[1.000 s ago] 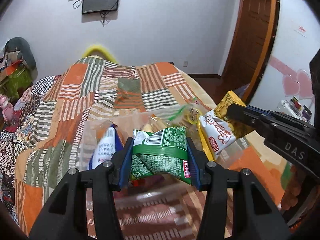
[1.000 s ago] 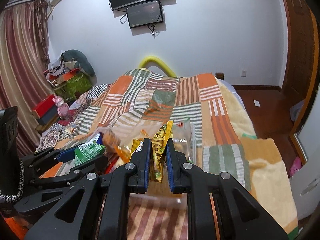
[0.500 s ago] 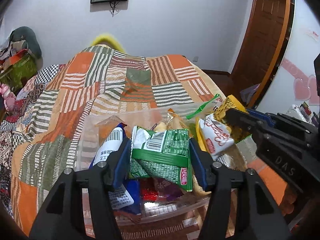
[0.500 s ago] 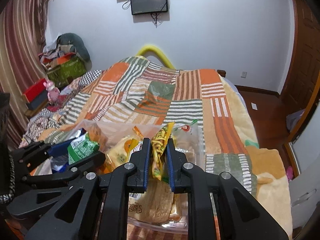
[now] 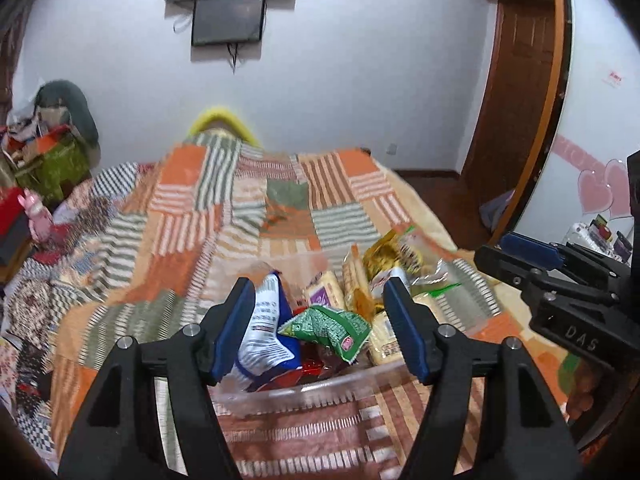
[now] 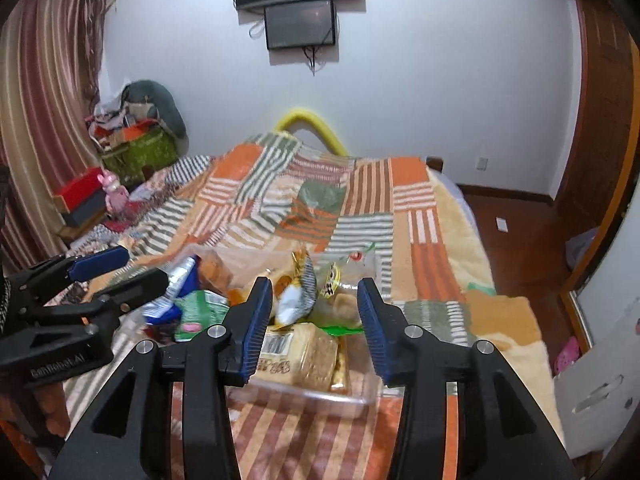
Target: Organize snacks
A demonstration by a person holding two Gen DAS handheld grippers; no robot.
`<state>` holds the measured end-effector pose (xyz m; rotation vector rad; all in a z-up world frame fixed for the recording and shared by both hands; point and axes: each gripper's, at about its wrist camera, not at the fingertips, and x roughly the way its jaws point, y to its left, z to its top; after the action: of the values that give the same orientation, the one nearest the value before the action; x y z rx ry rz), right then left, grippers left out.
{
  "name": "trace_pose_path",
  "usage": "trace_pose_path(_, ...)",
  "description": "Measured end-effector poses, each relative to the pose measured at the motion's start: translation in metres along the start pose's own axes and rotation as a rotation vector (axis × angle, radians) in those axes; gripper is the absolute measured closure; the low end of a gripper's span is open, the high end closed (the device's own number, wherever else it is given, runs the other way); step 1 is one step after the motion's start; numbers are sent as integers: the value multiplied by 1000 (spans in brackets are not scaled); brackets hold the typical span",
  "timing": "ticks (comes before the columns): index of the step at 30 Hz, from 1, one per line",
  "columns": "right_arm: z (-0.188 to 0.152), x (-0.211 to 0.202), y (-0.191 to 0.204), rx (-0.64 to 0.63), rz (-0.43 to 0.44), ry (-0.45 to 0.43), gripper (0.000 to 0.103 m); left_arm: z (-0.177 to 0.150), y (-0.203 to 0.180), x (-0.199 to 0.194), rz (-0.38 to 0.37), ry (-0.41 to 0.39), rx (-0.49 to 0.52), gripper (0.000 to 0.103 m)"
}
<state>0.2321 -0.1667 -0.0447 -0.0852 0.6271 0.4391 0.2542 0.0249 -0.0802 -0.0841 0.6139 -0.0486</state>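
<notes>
A clear plastic bin (image 5: 320, 394) sits on the patchwork bed, full of snack packets; it also shows in the right wrist view (image 6: 360, 400). My left gripper (image 5: 320, 320) is open above it. The green packet (image 5: 326, 330) lies loose in the bin below the jaws, next to a blue-and-white packet (image 5: 264, 332). My right gripper (image 6: 314, 320) is open over the bin's right side. The yellow-and-white packet (image 6: 296, 296) lies in the bin between its jaws. The green packet shows in the right wrist view (image 6: 200, 310) too.
The patchwork blanket (image 5: 248, 216) covers the bed around the bin. Biscuit packs (image 6: 308, 356) fill the bin's near right part. Boxes and a pink toy (image 6: 114, 196) stand at the left. The right gripper appears at the right of the left wrist view (image 5: 560, 280).
Both grippers opened and let go of their packets. The green packet and the yellow-and-white packet dropped into the bin. Both grippers lifted a little.
</notes>
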Motion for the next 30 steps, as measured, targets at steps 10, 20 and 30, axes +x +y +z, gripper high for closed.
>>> trace_pose_path(10,12,-98,25,-20,30,-182,62,10,-15,-123,-4,-214,20,37)
trace_pose_path(20,1,-156,41,-21,46,-292,45,0,-23,-200,5,-338,30,18)
trace_pose_path(30,-8,-163,50,-21,14,-334,14,-12,-34,-216,28,-367,43,0)
